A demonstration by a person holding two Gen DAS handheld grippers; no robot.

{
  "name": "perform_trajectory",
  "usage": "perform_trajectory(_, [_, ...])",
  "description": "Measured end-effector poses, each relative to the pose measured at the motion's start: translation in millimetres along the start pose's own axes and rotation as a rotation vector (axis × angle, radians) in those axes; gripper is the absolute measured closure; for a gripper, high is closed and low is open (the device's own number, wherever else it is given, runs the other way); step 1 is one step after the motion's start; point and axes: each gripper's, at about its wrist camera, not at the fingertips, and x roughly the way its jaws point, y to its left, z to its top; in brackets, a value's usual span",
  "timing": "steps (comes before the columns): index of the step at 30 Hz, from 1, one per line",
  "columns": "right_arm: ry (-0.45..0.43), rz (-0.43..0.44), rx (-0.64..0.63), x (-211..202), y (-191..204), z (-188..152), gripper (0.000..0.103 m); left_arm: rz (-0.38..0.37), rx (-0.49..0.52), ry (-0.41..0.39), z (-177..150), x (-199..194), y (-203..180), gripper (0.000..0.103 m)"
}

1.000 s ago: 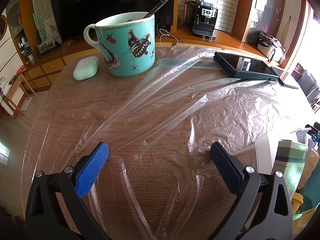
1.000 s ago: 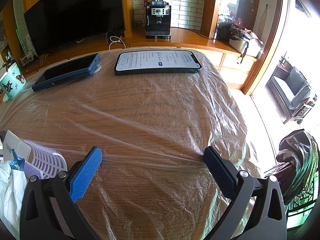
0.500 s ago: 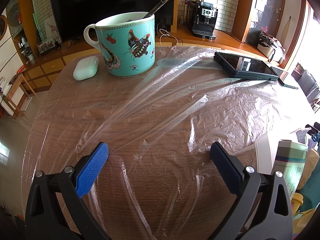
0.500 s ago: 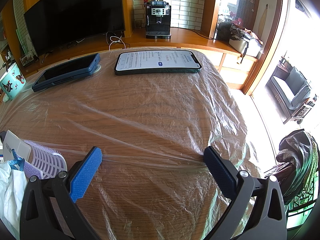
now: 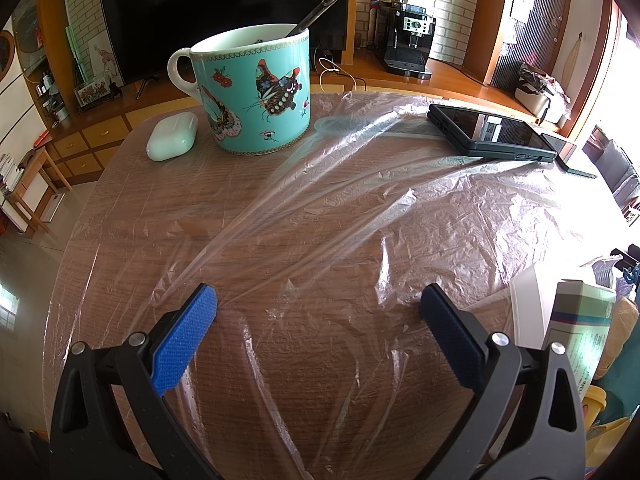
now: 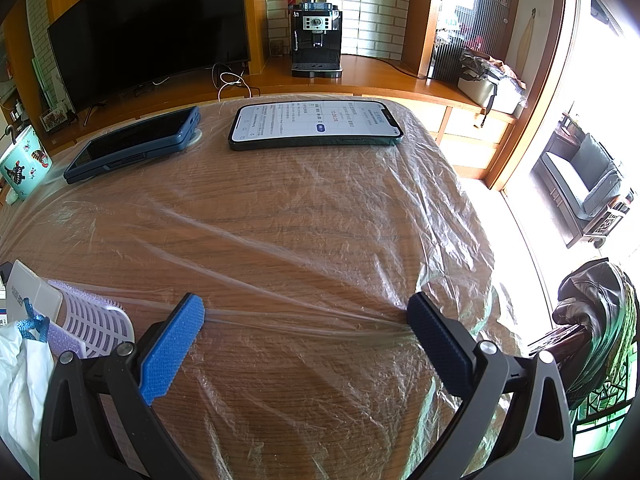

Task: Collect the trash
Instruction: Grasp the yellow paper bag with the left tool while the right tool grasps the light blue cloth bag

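Round wooden table (image 5: pixel 132 208), covered by a sheet of thin clear plastic film (image 5: pixel 360 208), wrinkled and pulled into long creases; the same film (image 6: pixel 320 240) fills the right wrist view and hangs over the table's far-right edge.

Left gripper (image 5: pixel 320 332): jaws wide apart, nothing between the blue pads, low over the film. Whether the tips touch the film cannot be told.

Right gripper (image 6: pixel 306 340): jaws likewise spread, nothing held. A taut crease of film runs across between the two tips; contact unclear.

Ahead of the left gripper, at the far side of the table: turquoise butterfly mug (image 5: pixel 256 96) with a spoon (image 5: pixel 316 12) standing in it, resting on the film. White earbud case (image 5: pixel 172 142) just beside the mug, on its handle side. Dark phone in a case (image 5: pixel 492 136) lies far right.

Ahead of the right gripper: that cased phone (image 6: pixel 136 148) far left, and a second phone (image 6: pixel 316 124) with its screen lit, near it, both lying on the film.

At the near table edge: a lavender slotted basket (image 6: pixel 94 324) with a white bag (image 6: pixel 20 376) beside it. In the left view a white-and-green carton (image 5: pixel 580 332) stands close by the right finger.

Background: television (image 6: pixel 152 28), coffee machine (image 6: pixel 316 40) on a wooden counter.
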Motion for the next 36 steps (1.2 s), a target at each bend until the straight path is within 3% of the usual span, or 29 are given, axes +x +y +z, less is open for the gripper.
perform_trajectory(11, [0.023,0.009,-0.003,1.5,3.4,-0.3,0.004,-0.005,-0.004,0.016,1.2,-1.7,6.5,0.001])
perform_trajectory(15, [-0.039,0.066,0.119,-36.3,-22.9,-8.2,0.004,-0.044,-0.108,-0.07,-1.3,-50.2,42.7,0.002])
perform_trajectory(18, [-0.094,0.197,0.193,-69.9,-35.9,-22.1,0.004,-0.126,-0.134,-0.149,-8.7,-103.0,52.6,0.002])
perform_trajectory(21, [-0.12,0.345,0.198,-100.2,-31.3,-36.6,0.004,-0.302,-0.103,-0.194,-25.4,-151.8,33.0,0.002])
perform_trajectory(23, [-0.124,0.387,0.17,-114.9,-23.0,-45.3,0.004,-0.441,-0.037,-0.208,-46.7,-181.4,7.7,0.002])
perform_trajectory(27, [-0.117,0.372,0.141,-130.1,-0.8,-59.8,0.004,-0.561,0.036,-0.176,-75.5,-199.2,-34.0,0.001])
perform_trajectory(29, [-0.125,0.309,0.105,-133.0,10.6,-65.6,0.004,-0.603,0.038,-0.11,-90.8,-190.0,-52.7,0.001])
perform_trajectory(31, [-0.131,0.264,0.069,-133.8,22.4,-70.3,0.004,-0.623,0.015,-0.077,-97.0,-183.2,-61.9,0.002])
perform_trajectory(34, [-0.109,0.283,0.075,-127.7,33.2,-70.9,0.004,-0.633,-0.032,-0.024,-100.1,-164.5,-75.0,0.002])
perform_trajectory(36, [-0.099,0.25,0.067,-122.1,41.4,-69.2,0.004,-0.653,-0.053,-0.007,-101.4,-157.8,-78.2,0.002])
